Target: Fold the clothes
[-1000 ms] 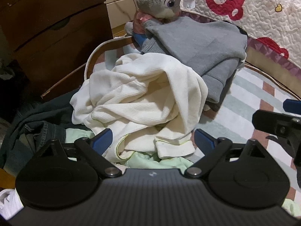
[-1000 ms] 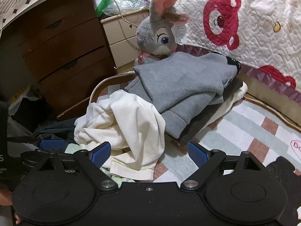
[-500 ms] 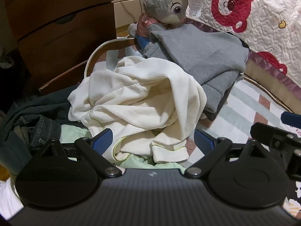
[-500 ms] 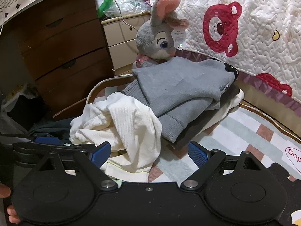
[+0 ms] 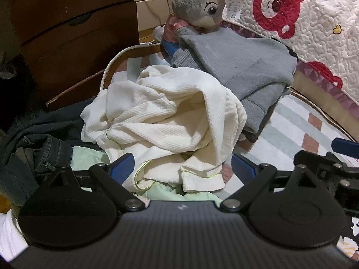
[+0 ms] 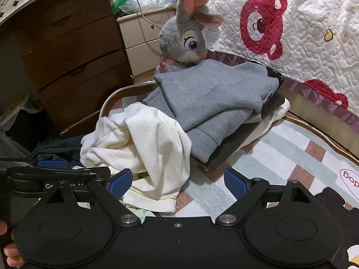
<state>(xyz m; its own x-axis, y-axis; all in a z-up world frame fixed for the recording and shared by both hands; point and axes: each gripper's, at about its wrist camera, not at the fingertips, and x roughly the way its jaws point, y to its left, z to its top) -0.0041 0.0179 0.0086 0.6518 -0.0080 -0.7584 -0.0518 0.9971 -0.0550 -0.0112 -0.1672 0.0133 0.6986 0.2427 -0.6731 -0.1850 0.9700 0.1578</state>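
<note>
A crumpled cream ribbed garment (image 5: 166, 121) (image 6: 145, 143) lies heaped on the striped rug, over a pale green piece (image 5: 179, 192). Behind it a folded grey sweater (image 5: 242, 71) (image 6: 208, 103) tops a stack of folded clothes. Dark jeans (image 5: 42, 148) lie bunched at the left. My left gripper (image 5: 182, 165) is open just in front of the cream garment's hem, nothing between its fingers. Over the rug beside the cream garment's right edge, my right gripper (image 6: 177, 180) is open and holds nothing. The left gripper's body (image 6: 56, 174) shows at the left of the right wrist view.
A grey plush rabbit (image 6: 188, 35) leans against the quilted bear-print bedspread (image 6: 291, 27) behind the stack. A dark wooden chest of drawers (image 6: 67, 67) and a cream bedside cabinet (image 6: 143, 42) stand at the back left. Striped rug (image 6: 280, 152) lies bare to the right.
Both grippers have drawn back slightly from the pile and tilted; the clothes have not moved and both grippers stay open.
</note>
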